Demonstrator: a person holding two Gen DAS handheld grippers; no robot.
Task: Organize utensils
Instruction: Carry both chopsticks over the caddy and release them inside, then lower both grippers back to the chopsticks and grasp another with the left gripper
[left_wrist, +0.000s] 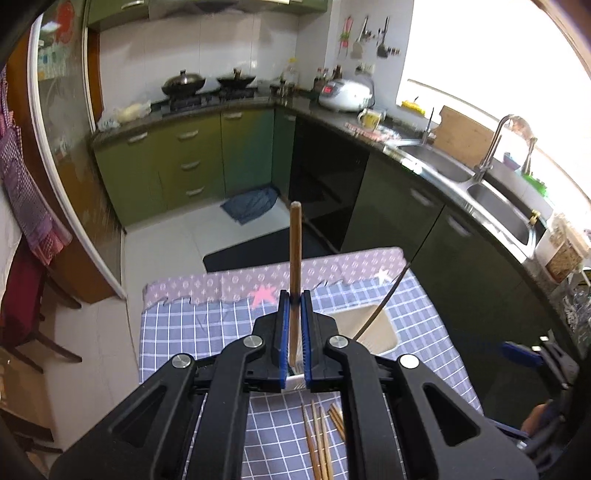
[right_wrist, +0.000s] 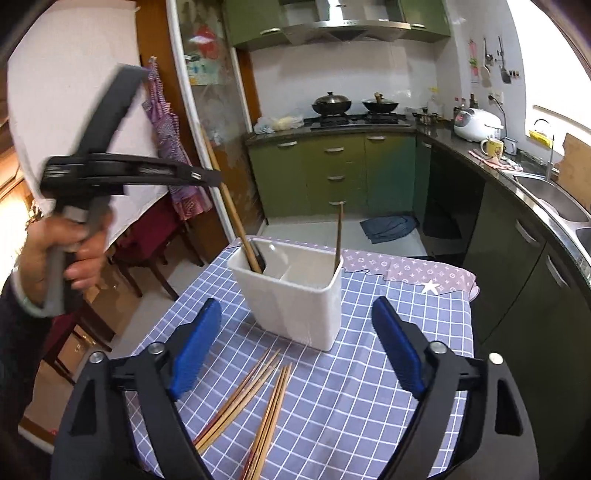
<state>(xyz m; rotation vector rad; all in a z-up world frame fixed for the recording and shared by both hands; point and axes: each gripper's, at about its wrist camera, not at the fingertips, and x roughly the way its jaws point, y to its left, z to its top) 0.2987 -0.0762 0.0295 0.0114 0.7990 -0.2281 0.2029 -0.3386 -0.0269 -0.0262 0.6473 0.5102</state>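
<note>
We hold one brown chopstick (left_wrist: 295, 258) upright in the left gripper (left_wrist: 294, 306), its jaws pressed narrow on the stick low along its length, with most of it standing free above them. It sits right over the near rim of the white holder (right_wrist: 295, 299), which stands on the checked cloth of the desk (right_wrist: 388, 369). The holder is a divided box: a wooden handle (right_wrist: 236, 221) leans in its left compartment and a thin dark stick (right_wrist: 338, 236) stands in the right.

The likeliest slip, we judge, is the chopstick pivoting between the pads, since the grip is on a smooth round stick and far from its top. If we let go while it is tilted, it could catch the rim and fall onto the cloth. Pushing down against the wall might also tip the light holder.

The right gripper (right_wrist: 295, 350) hangs over the desk with jaws wide and nothing between them. Below it, the loose chopsticks (right_wrist: 255, 402) lie fanned in two bunches, pale bamboo with some darker, crossing near their ends, just in front of the holder.
</note>
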